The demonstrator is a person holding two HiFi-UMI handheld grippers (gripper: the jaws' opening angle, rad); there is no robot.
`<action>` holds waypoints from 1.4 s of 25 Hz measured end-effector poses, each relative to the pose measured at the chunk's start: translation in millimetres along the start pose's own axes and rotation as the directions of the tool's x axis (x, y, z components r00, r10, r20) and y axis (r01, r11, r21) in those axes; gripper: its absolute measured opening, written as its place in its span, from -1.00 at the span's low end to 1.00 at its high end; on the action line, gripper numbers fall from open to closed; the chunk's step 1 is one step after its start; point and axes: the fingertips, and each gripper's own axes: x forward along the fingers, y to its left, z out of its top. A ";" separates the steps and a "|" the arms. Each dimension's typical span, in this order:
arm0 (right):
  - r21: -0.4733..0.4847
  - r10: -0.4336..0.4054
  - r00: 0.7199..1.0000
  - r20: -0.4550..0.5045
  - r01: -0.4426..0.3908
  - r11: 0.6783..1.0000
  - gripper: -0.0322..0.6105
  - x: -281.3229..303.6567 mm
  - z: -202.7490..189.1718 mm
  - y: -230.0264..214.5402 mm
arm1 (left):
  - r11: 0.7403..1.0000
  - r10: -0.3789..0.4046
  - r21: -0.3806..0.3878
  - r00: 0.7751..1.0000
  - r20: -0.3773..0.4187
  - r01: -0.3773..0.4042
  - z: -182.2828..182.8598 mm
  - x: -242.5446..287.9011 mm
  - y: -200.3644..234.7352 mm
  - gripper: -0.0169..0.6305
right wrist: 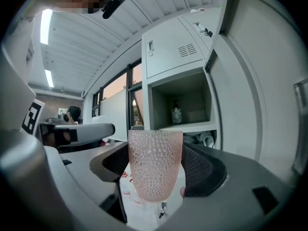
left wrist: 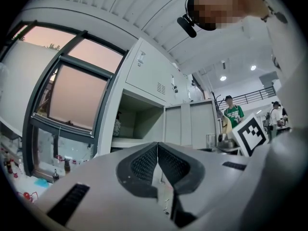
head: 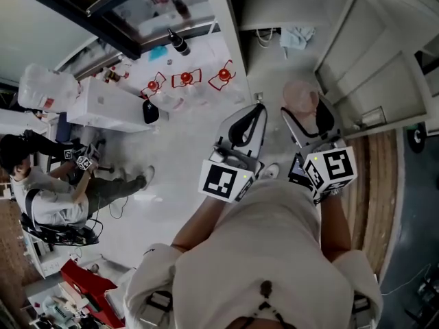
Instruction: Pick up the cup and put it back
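Observation:
A pink dimpled cup stands upright between the pads of my right gripper, which is shut on it. From the head view the same cup shows as a pale pink round top at the tip of the right gripper, held in the air near an open grey cabinet. My left gripper is beside it at the left, jaws pressed together with nothing between them. The open cabinet shelf lies ahead of the cup.
A cabinet door swings open at the right. A small patterned bottle stands on the shelf, white items below it. Red wire stands and a dark bottle lie on the white floor. A seated person is at far left.

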 end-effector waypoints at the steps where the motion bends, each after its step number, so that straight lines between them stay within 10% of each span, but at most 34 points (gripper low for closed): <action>1: -0.001 -0.002 1.000 -0.003 0.002 1.000 0.20 6.0 -1.7 -3.5 | 1.000 0.005 -0.001 1.000 0.003 -0.005 1.2 2.3 2.7 -0.92; 35: -0.088 -0.114 0.990 -0.082 0.107 0.990 0.20 233.3 -93.9 -101.8 | 0.998 -0.042 -0.047 0.997 -0.060 0.039 -9.4 67.2 73.7 -0.92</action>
